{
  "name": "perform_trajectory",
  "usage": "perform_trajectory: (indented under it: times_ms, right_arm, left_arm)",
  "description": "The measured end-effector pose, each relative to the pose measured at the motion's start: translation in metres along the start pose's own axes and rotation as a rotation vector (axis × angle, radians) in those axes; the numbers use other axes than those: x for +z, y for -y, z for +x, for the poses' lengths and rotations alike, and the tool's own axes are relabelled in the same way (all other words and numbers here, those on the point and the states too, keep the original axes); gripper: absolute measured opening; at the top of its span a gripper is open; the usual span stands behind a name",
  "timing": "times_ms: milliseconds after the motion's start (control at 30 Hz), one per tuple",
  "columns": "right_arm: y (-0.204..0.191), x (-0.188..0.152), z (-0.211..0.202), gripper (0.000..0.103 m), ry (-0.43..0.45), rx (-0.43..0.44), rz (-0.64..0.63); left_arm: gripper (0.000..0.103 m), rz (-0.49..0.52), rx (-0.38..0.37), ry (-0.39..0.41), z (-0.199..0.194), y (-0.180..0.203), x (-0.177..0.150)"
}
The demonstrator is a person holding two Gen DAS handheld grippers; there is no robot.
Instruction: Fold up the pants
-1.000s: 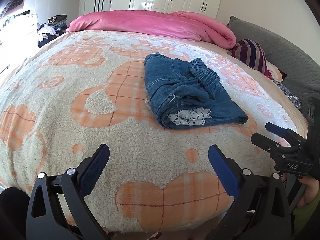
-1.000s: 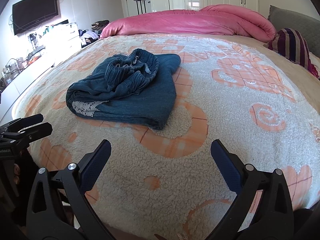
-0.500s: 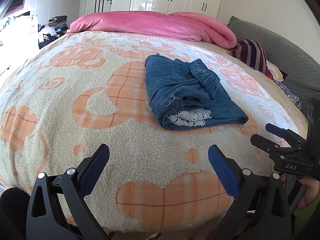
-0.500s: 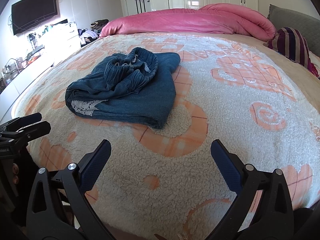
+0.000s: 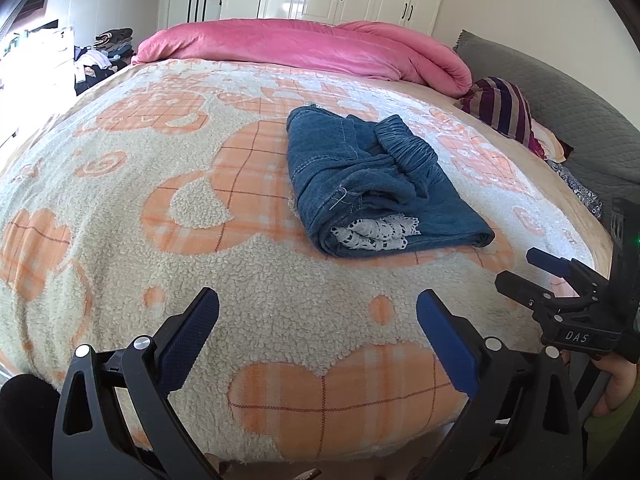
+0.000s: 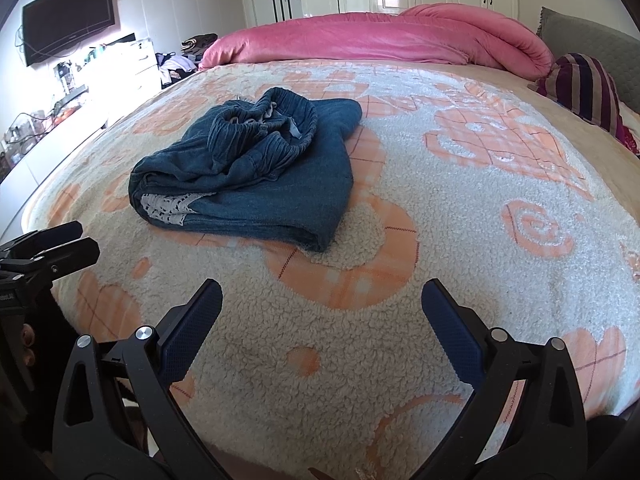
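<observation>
The folded blue denim pants with white lace trim (image 5: 372, 184) lie on the fleecy cream-and-orange patterned blanket (image 5: 120, 240), at about one o'clock from the left gripper (image 5: 318, 320) and eleven o'clock from the right gripper (image 6: 322, 308). Both grippers hang near the blanket's near edge with blue-padded fingers spread wide, empty, well apart from the pants. A rolled pink duvet (image 6: 380, 40) lies at twelve o'clock along the far side.

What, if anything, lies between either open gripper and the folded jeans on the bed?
Nothing visible. Only bare fleece blanket lies between the left gripper and the jeans, and between the right gripper and the jeans. Both grippers are open and apart from the cloth.
</observation>
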State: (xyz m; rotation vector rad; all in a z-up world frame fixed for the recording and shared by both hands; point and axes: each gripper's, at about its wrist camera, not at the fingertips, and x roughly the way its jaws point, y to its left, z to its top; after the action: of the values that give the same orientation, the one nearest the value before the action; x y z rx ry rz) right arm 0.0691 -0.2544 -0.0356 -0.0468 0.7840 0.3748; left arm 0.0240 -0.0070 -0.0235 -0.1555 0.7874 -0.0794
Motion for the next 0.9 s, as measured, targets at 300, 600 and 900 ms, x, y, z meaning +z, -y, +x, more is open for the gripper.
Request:
perform_trajectory:
  times_ms: [300, 600, 900]
  right_arm:
    - [0.000, 0.000, 0.000, 0.094, 0.000, -0.003, 0.002]
    - [0.003, 0.000, 0.001, 0.094, -0.003, -0.004, 0.012]
    - [0.055, 0.017, -0.002, 0.094, 0.001, -0.066, 0.131]
  left_arm:
    - [0.099, -0.010, -0.014, -0.008, 0.001, 0.000, 0.000]
    - [0.099, -0.029, -0.021, -0.022, 0.005, -0.005, 0.002]
    - [0.099, -0.151, 0.157, -0.010, 0.011, -0.063, 0.034]
